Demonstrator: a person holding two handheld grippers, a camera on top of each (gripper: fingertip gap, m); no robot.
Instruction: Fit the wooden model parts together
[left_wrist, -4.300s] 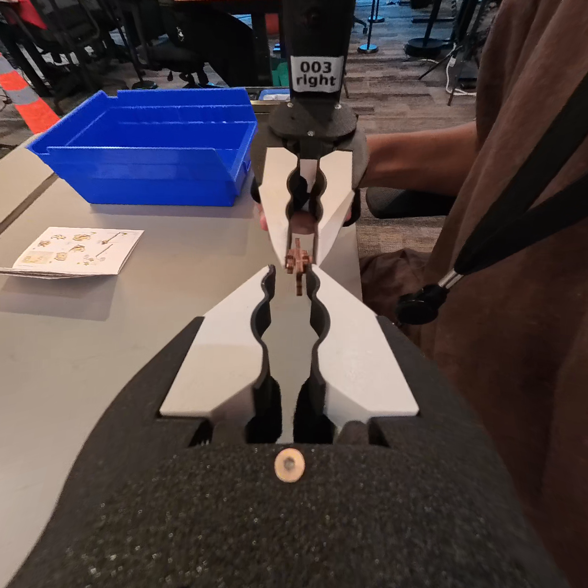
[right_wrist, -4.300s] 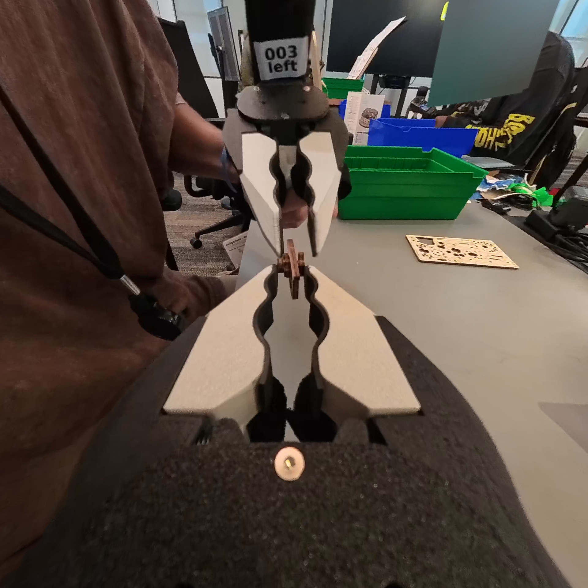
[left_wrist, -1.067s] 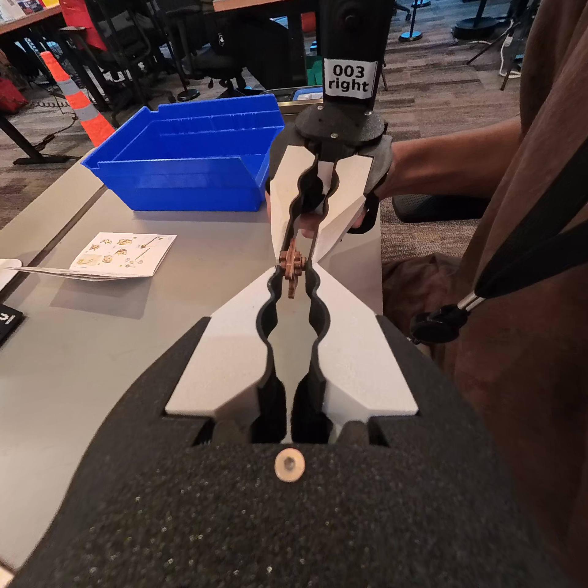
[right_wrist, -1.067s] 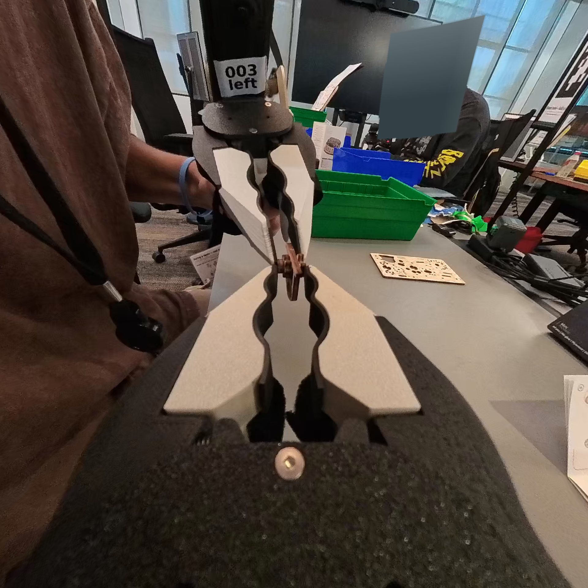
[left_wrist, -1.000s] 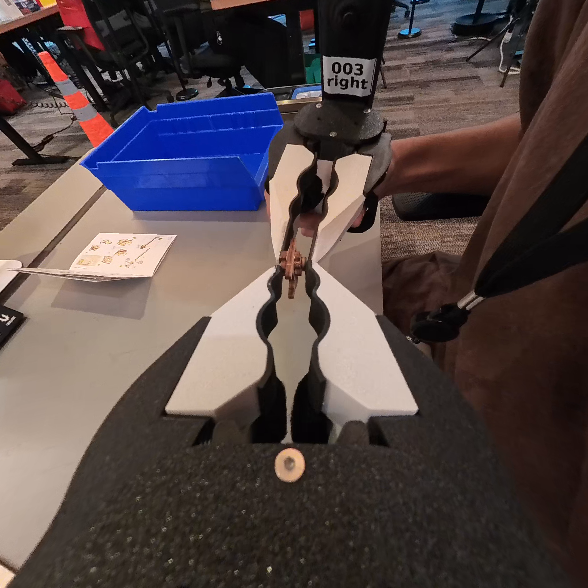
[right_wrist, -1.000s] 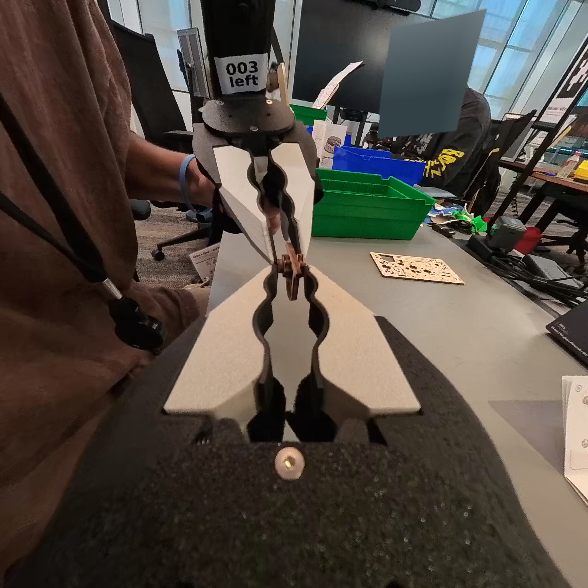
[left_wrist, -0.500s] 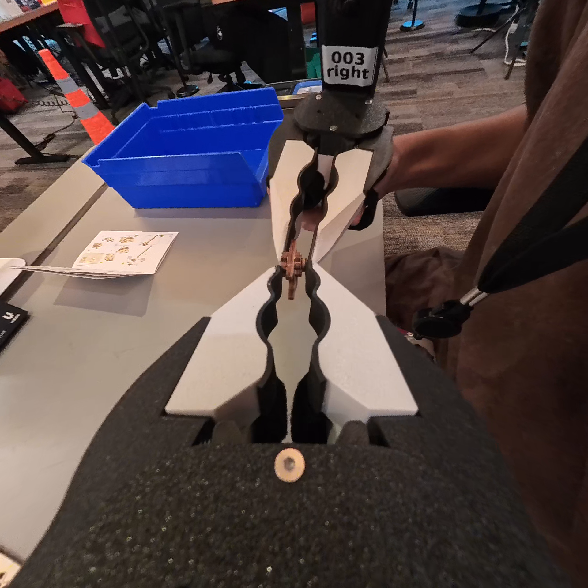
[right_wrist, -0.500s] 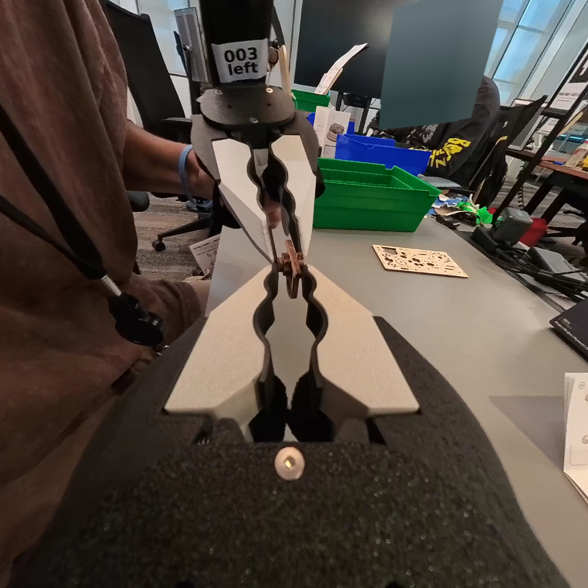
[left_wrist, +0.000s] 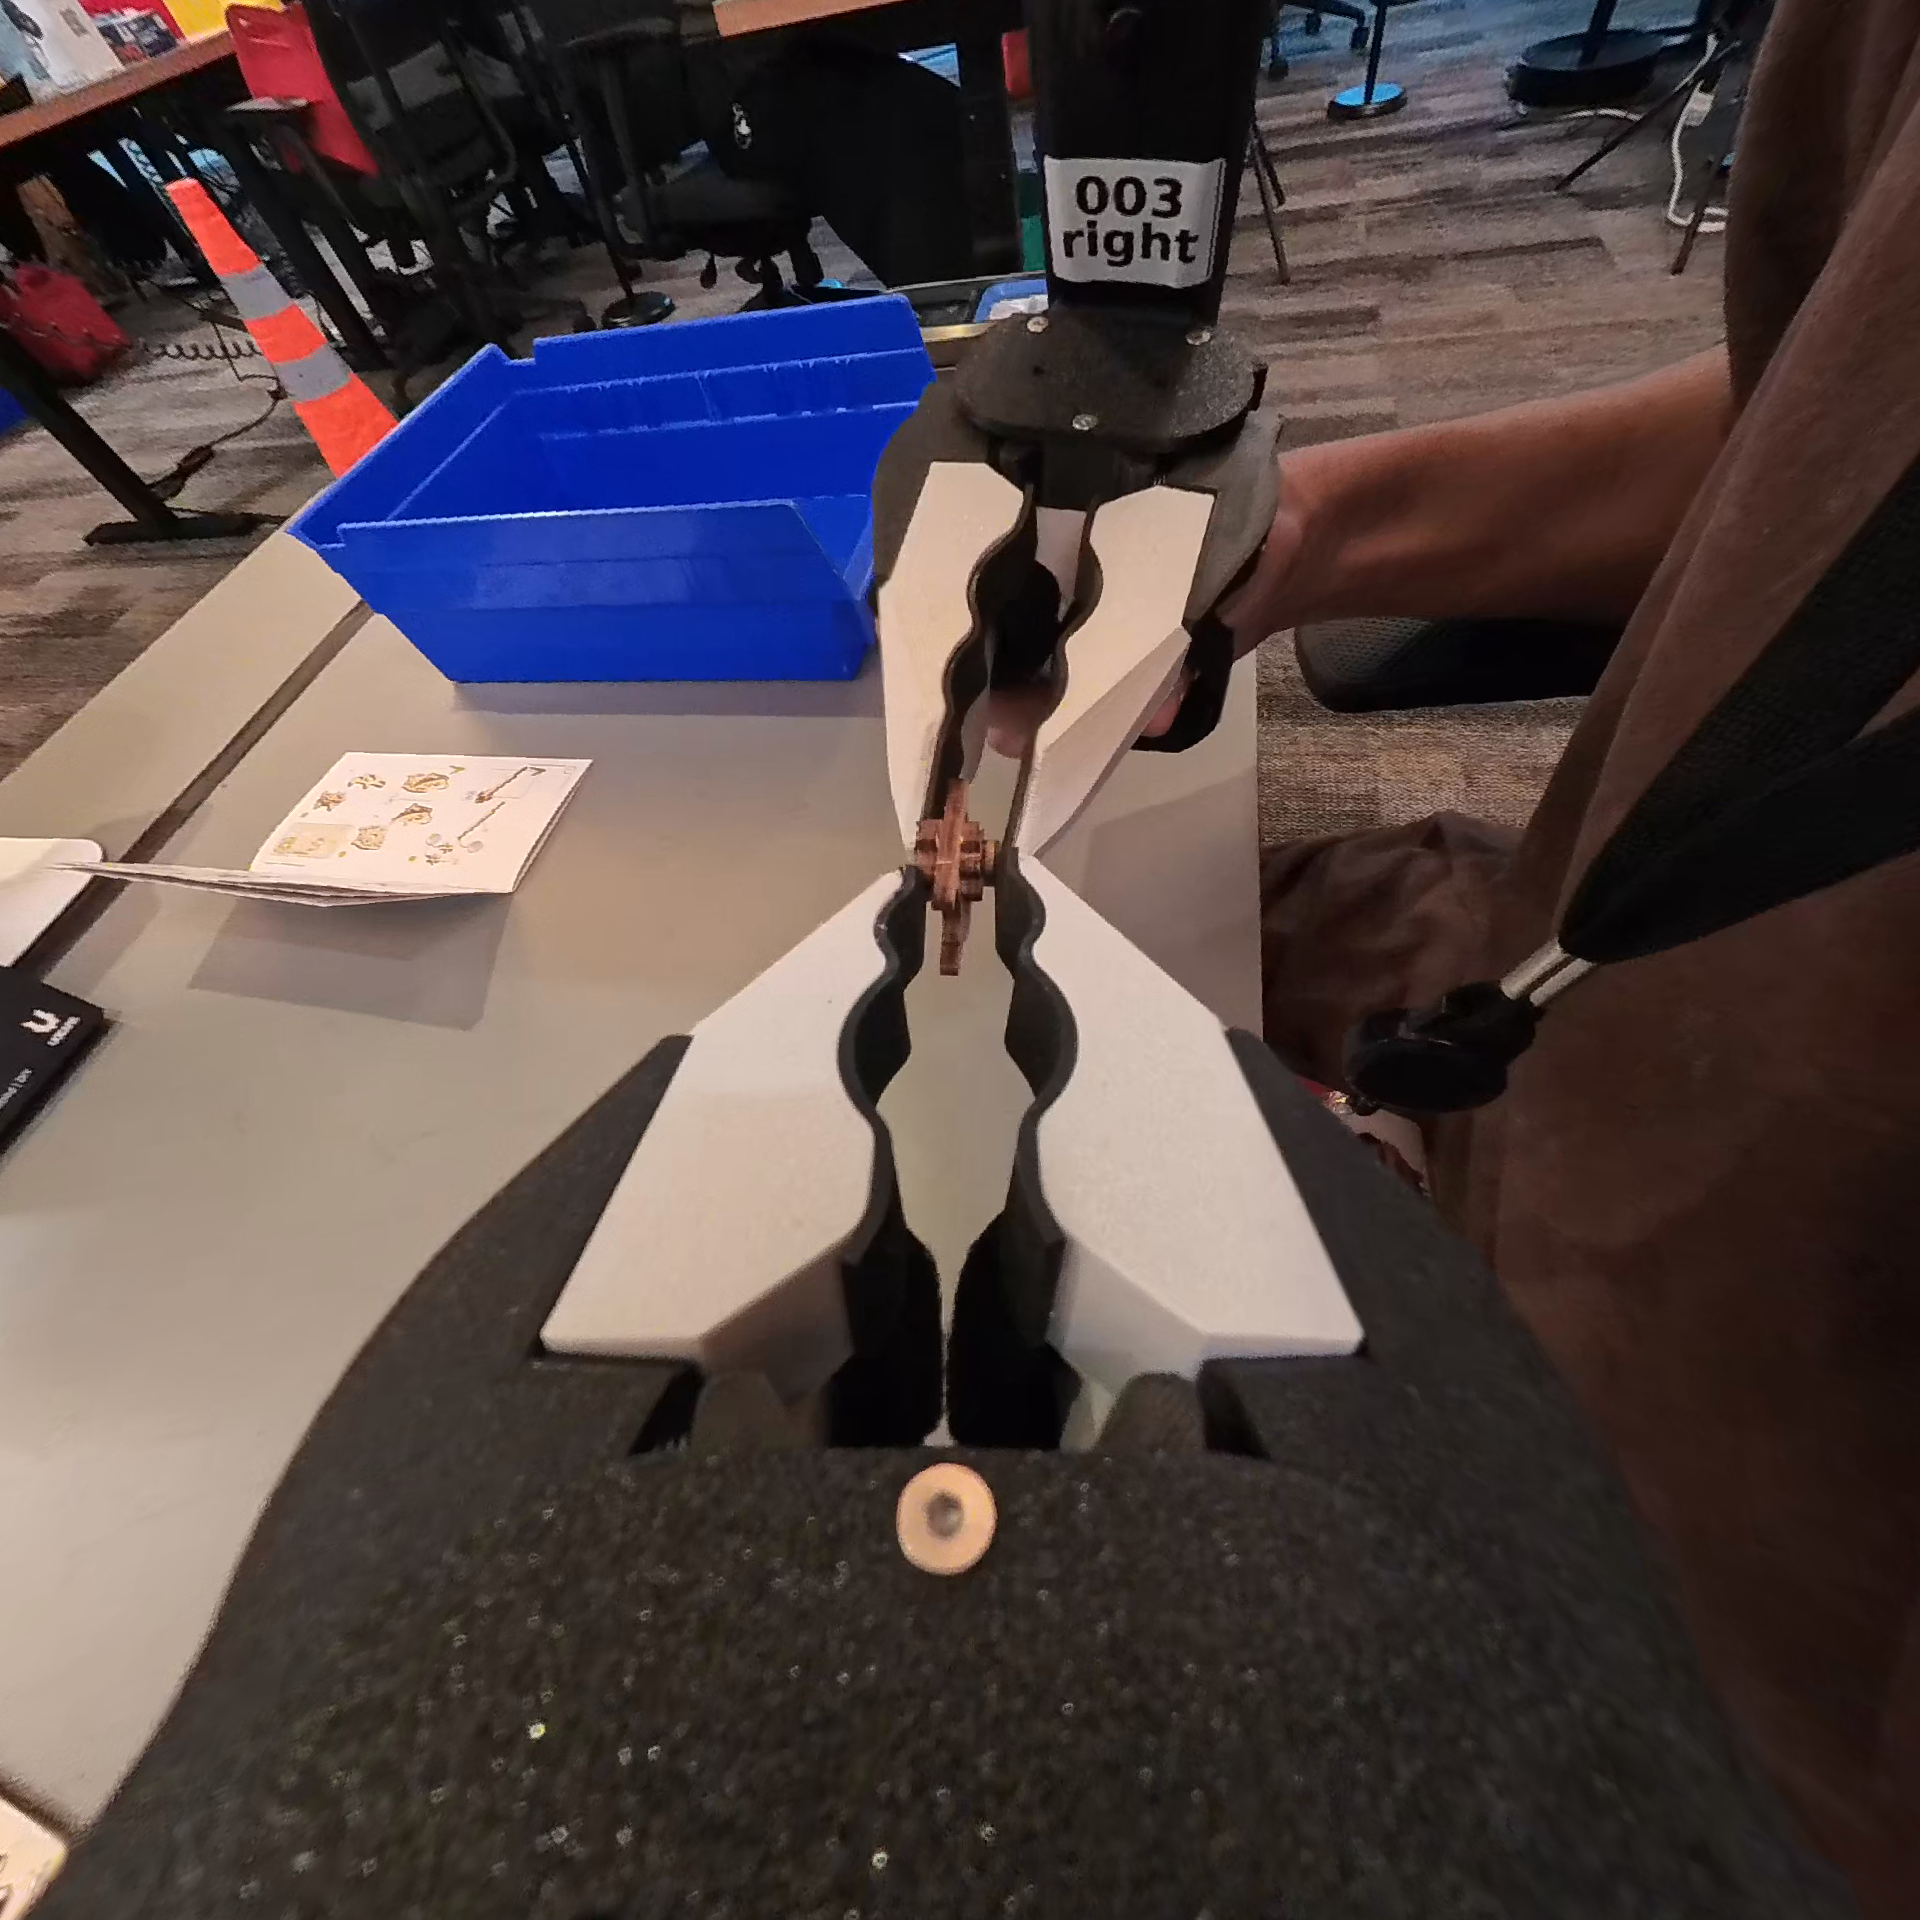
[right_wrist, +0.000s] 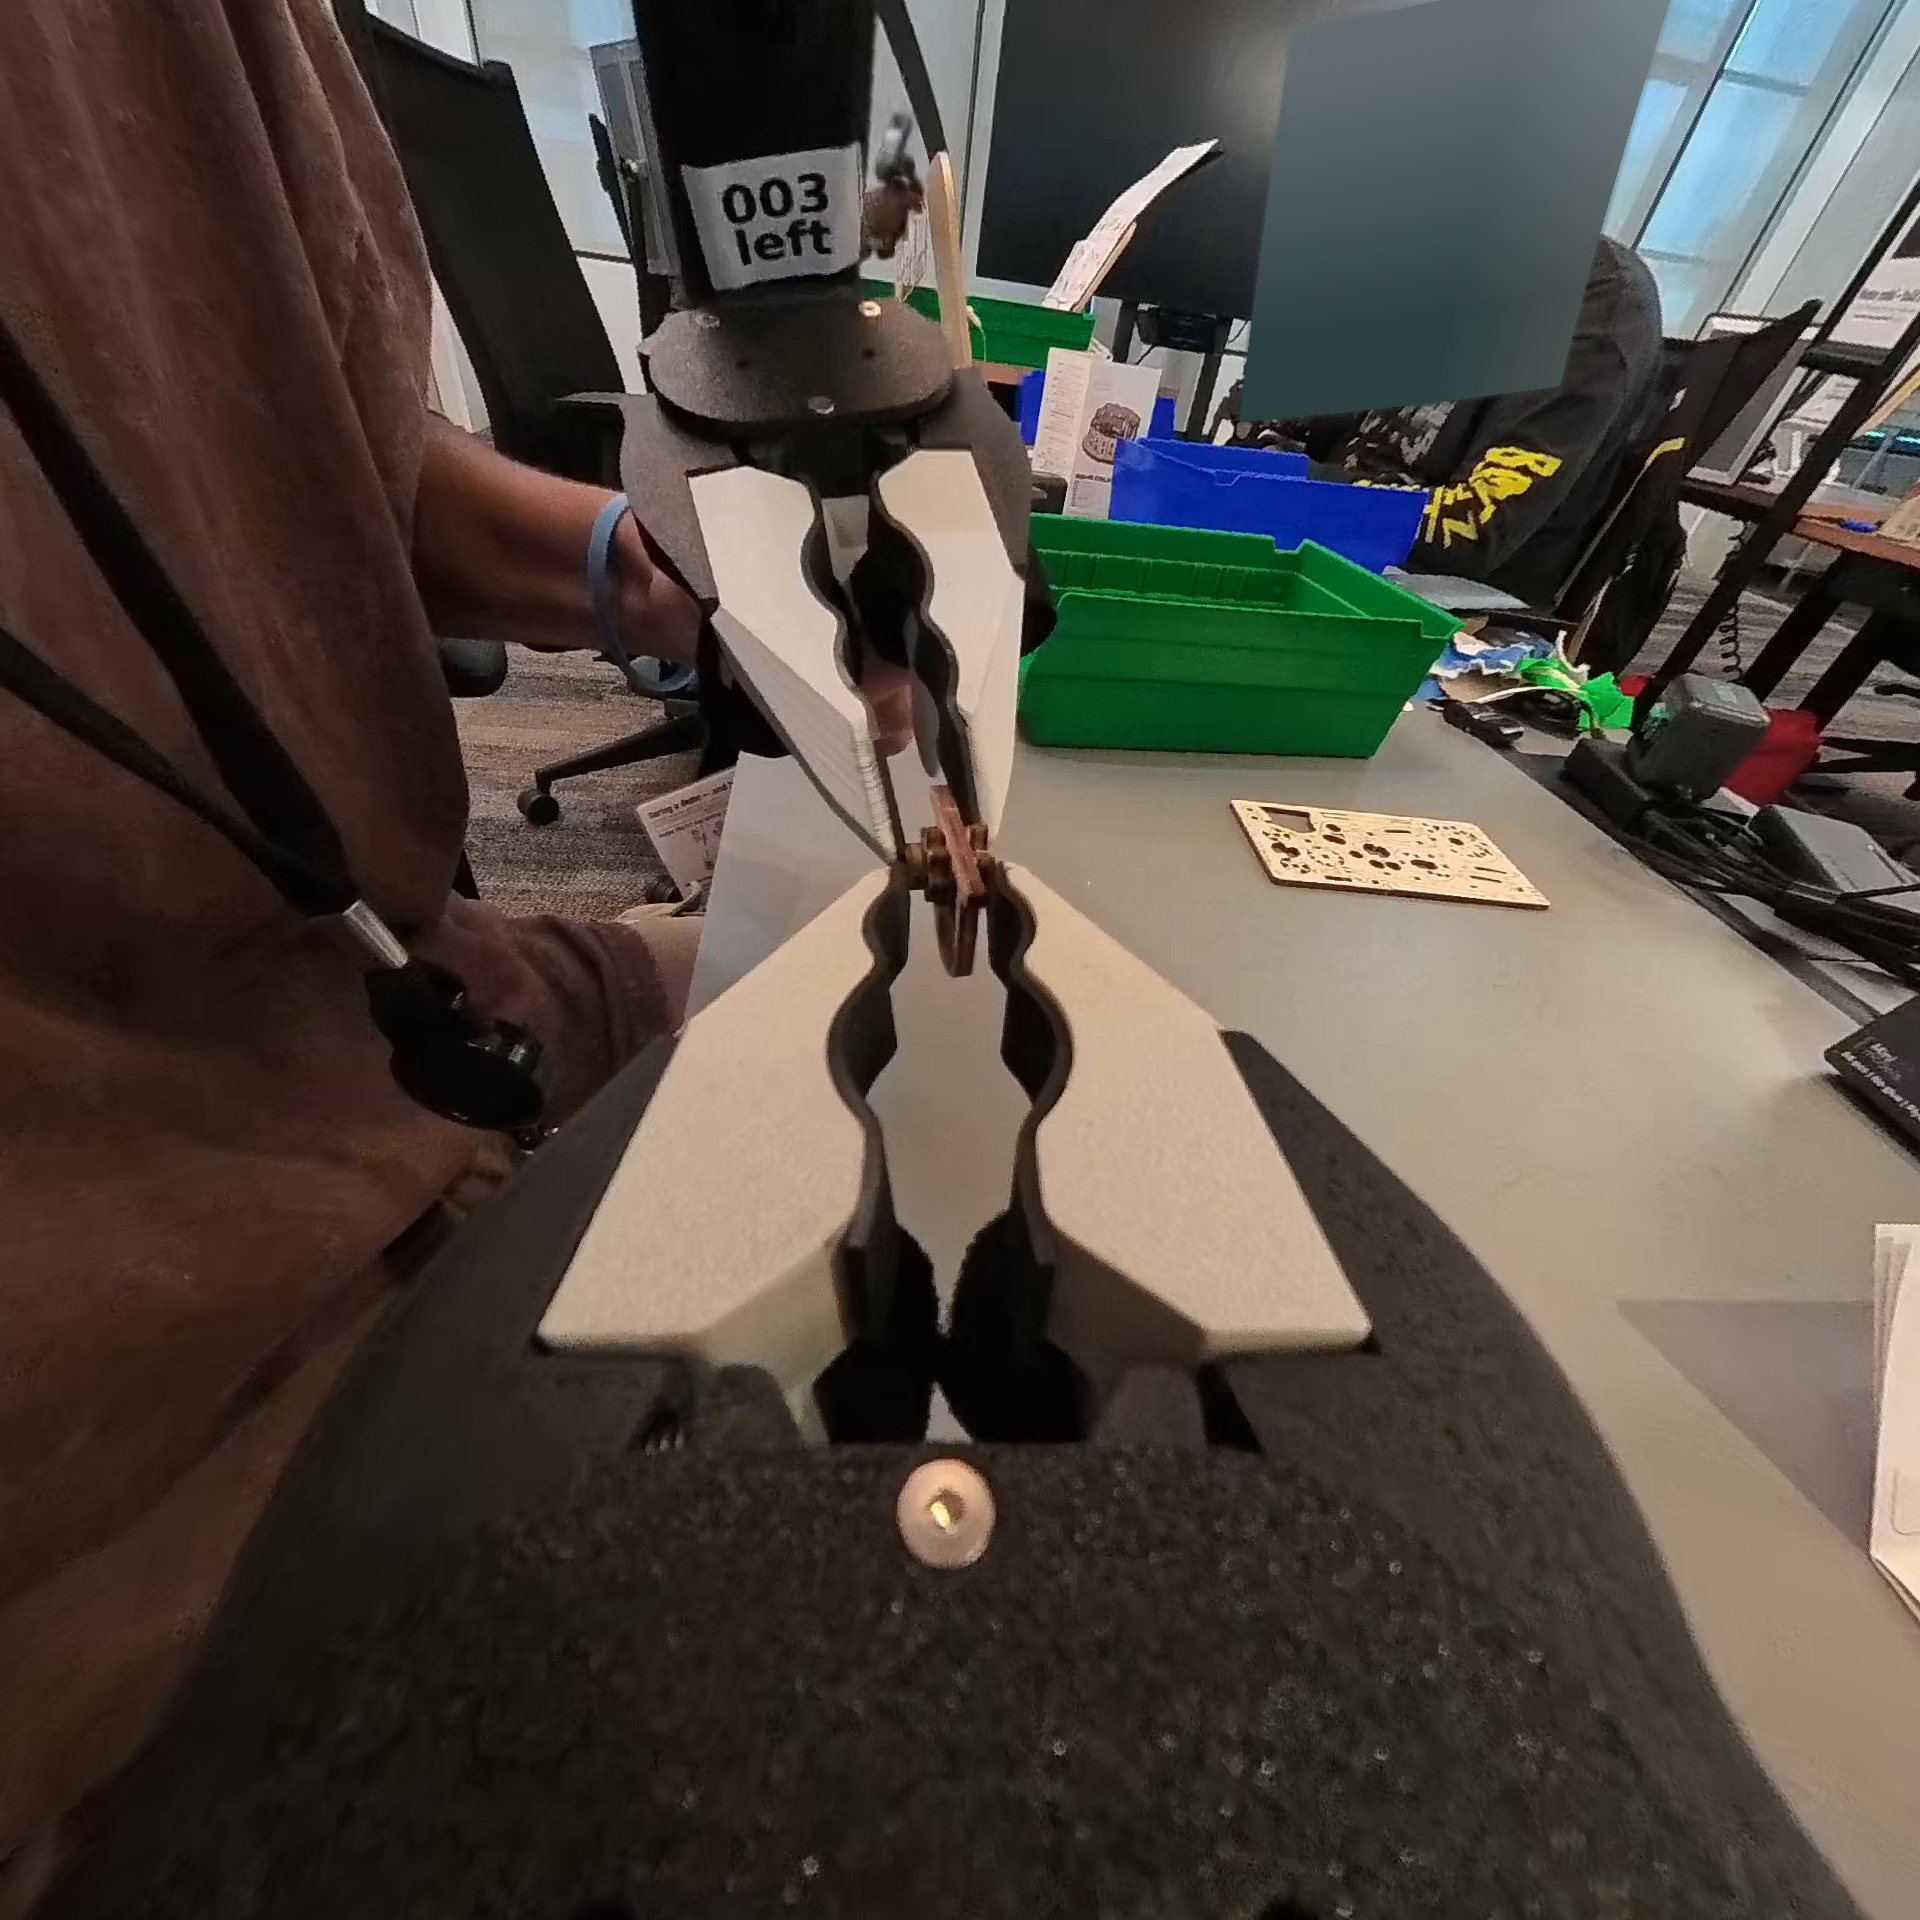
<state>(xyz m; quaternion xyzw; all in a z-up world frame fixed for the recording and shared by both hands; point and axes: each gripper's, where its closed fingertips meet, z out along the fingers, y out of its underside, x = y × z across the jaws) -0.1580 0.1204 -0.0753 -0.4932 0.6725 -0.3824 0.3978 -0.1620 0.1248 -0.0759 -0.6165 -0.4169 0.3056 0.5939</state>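
A small brown wooden model assembly (left_wrist: 952, 871) hangs in the air above the grey table (left_wrist: 436, 1049), pinched from both ends. My left gripper (left_wrist: 951, 891) is shut on its near end. My right gripper (left_wrist: 971, 821) comes in from the far side, tip to tip with the left, and is shut on its other end. In the right wrist view the same assembly (right_wrist: 951, 883) sits between my right gripper (right_wrist: 945, 891) and the facing left gripper (right_wrist: 928, 821). A thin wooden tab hangs down from the assembly. How the parts join is hidden by the fingertips.
A blue bin (left_wrist: 644, 540) stands at the far table end, with an instruction leaflet (left_wrist: 416, 821) to its left. A green bin (right_wrist: 1216, 644), a punched-out wooden sheet (right_wrist: 1387, 857) and cables (right_wrist: 1787, 873) lie on the other side. The person's brown-clad body is close by. Only a small space, under 4 cm, lies between the two pairs of fingers.
Both grippers have stayed shut on the wooden assembly, tip to tip. The pair has shifted and tilted slightly, so the background has moved a little in both views.
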